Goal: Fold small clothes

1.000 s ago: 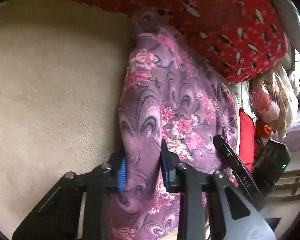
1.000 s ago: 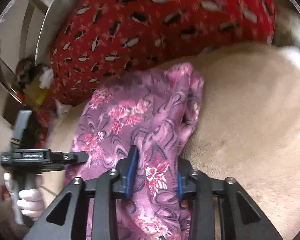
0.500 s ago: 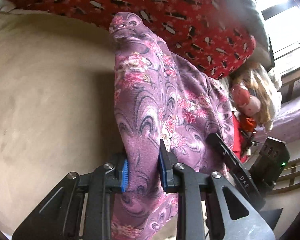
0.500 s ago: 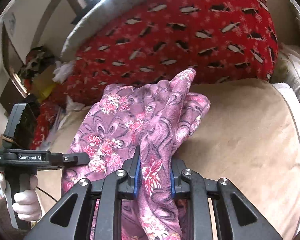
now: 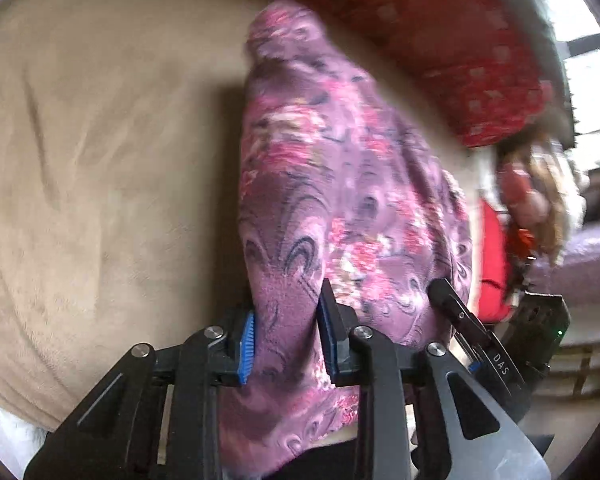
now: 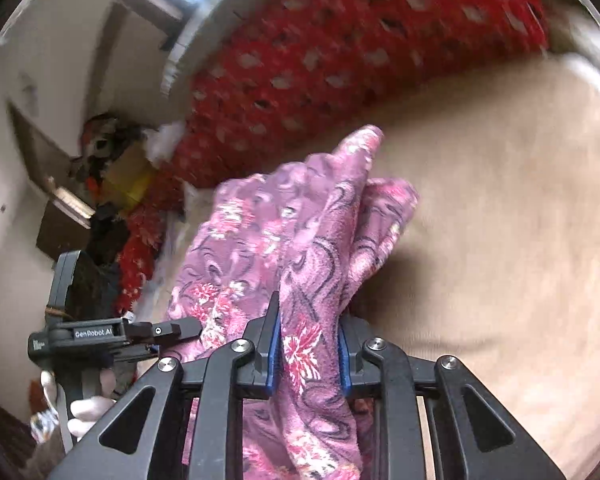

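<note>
A purple fleece garment (image 5: 340,184) with pink flowers hangs stretched between my two grippers above a beige plush cushion (image 5: 100,160). My left gripper (image 5: 286,332) is shut on one edge of it. My right gripper (image 6: 306,350) is shut on the other edge of the garment (image 6: 300,240). The far end of the garment droops toward the cushion (image 6: 500,240). The left gripper also shows at the left of the right wrist view (image 6: 172,330), and the right gripper at the right of the left wrist view (image 5: 460,320).
A red patterned pillow (image 5: 440,40) lies along the back of the cushion and shows in the right wrist view (image 6: 340,60). Clutter with a doll (image 5: 536,192) sits to the side. A cardboard box and bags (image 6: 112,168) stand by the wall.
Both grippers have lifted and shifted with the garment. It has come off the red pillow and hangs more bunched over the cushion. Both views are blurred by motion.
</note>
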A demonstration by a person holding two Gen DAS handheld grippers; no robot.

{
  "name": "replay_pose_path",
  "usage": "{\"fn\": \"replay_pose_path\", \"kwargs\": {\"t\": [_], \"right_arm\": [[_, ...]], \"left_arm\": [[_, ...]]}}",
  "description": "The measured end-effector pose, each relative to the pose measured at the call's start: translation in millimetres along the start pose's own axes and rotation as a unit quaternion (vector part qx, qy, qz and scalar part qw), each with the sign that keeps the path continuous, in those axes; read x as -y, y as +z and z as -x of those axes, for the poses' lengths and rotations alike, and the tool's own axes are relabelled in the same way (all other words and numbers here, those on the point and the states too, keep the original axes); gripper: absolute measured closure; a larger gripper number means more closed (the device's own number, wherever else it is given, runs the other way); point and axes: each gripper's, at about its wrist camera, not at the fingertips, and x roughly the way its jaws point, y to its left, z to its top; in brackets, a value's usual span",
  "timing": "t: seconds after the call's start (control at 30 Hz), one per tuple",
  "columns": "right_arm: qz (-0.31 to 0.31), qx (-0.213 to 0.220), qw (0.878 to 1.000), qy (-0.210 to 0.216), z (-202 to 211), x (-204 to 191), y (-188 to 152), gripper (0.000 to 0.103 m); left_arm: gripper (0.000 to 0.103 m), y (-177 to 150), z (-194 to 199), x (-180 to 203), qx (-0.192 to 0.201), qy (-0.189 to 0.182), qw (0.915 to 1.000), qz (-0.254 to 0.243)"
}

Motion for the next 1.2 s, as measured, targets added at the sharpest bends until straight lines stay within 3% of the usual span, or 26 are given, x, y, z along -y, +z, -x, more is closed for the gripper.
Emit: {"fn": "replay_pose_path", "kwargs": {"t": [0.03, 0.1, 0.17, 0.33, 0.47, 0.53, 0.6, 0.67, 0.77, 0.83, 0.87, 0.93, 1.03, 1.07, 1.17, 1.2], "right_arm": [[-0.01, -0.017, 1.0, -0.017, -9, 6, -6, 0.078], [-0.024, -0.031, 0.999, -0.034, -19, 16, -14, 0.071], [-0.041, -0.014, 0.999, -0.02, -11, 20, -10, 0.068], [-0.038, 0.037, 0.999, -0.011, 0, 13, 21, 0.067], [0.018, 0.042, 0.999, -0.03, -22, -7, 41, 0.068], [0.039, 0.041, 0.997, -0.048, -32, -6, 48, 0.072], [0.059, 0.027, 0.993, -0.098, -46, 3, 49, 0.084], [0.062, -0.004, 0.991, -0.117, -63, 20, 50, 0.087], [0.045, 0.002, 0.995, -0.086, -59, 30, 52, 0.087], [0.05, 0.0, 0.995, -0.089, -51, 26, 52, 0.085], [0.059, 0.005, 0.995, -0.082, -39, 20, 49, 0.079], [0.068, 0.009, 0.996, -0.059, -24, 13, 46, 0.079], [0.092, 0.008, 0.995, -0.03, -8, -4, 30, 0.078], [0.104, 0.002, 0.994, -0.038, -9, -9, 25, 0.077], [0.157, -0.047, 0.979, -0.118, -33, -14, 4, 0.079], [0.166, -0.044, 0.977, -0.128, -36, -15, -2, 0.08]], "left_arm": [[0.072, 0, -6, -10, -0.007, 0.001, 0.9999, 0.011], [0.07, 1, -6, -25, -0.016, -0.034, 0.9987, 0.035], [0.07, 4, 5, -30, -0.008, -0.057, 0.9974, 0.043], [0.072, 20, 35, -6, 0.056, -0.079, 0.9953, 0.003], [0.07, 32, 22, 24, 0.081, -0.023, 0.9949, -0.056], [0.07, 37, 2, 34, 0.085, 0.031, 0.9923, -0.084], [0.07, 45, -24, 37, 0.076, 0.072, 0.9903, -0.092], [0.07, 49, -29, 45, 0.085, 0.077, 0.989, -0.093], [0.07, 50, -26, 50, 0.077, 0.086, 0.9874, -0.108], [0.07, 45, -16, 47, 0.072, 0.073, 0.9892, -0.105], [0.07, 42, -12, 47, 0.071, 0.064, 0.9898, -0.105], [0.069, 25, 0, 41, 0.073, 0.053, 0.9901, -0.107], [0.058, 4, 2, 35, 0.075, 0.051, 0.9908, -0.101], [0.058, -1, 0, 34, 0.078, 0.059, 0.9901, -0.101], [0.058, -10, -15, 35, 0.067, 0.1, 0.9863, -0.113], [0.058, -12, -17, 35, 0.065, 0.106, 0.9854, -0.116]]}}
